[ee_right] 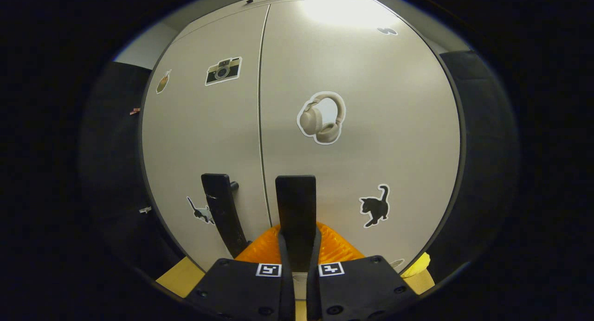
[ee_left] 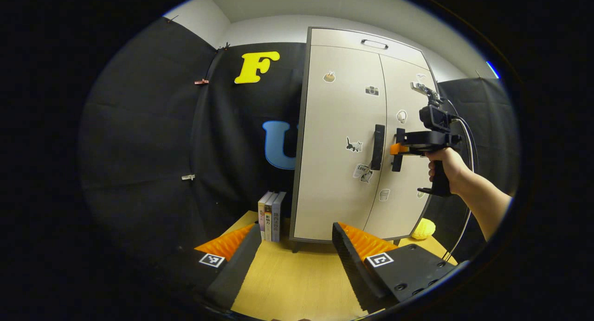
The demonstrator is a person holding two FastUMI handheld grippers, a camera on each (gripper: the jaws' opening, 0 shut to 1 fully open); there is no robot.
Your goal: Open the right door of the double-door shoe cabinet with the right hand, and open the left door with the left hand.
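While both doors of the shoe cabinet (ee_left: 357, 135) sit flush and closed, the right gripper (ee_right: 297, 240) is pressed up to the right door (ee_right: 362, 126), its two fingers drawn close together around the dark vertical handle (ee_right: 295, 209) of that door — the handle rises straight up from between them. Just to the left, across the centre seam, stands the left door's handle (ee_right: 222, 214), untouched.

From the left gripper view, the left gripper (ee_left: 297, 240) hangs well back from the cabinet, its fingers spread wide apart with nothing between them, over a pale wooden counter (ee_left: 297, 284). The left door (ee_left: 341, 144) lies ahead of it, slightly right of centre. This view also takes in a hand (ee_left: 448, 170) holding the right gripper at the handle, three upright books (ee_left: 271, 216) just left of the cabinet's foot, and a yellow object (ee_left: 423, 229) by its right foot.

Stickers dot the doors: a camera (ee_right: 223, 70), headphones (ee_right: 322, 118), a black cat (ee_right: 375, 207). Writing on the book spines is too small to read.
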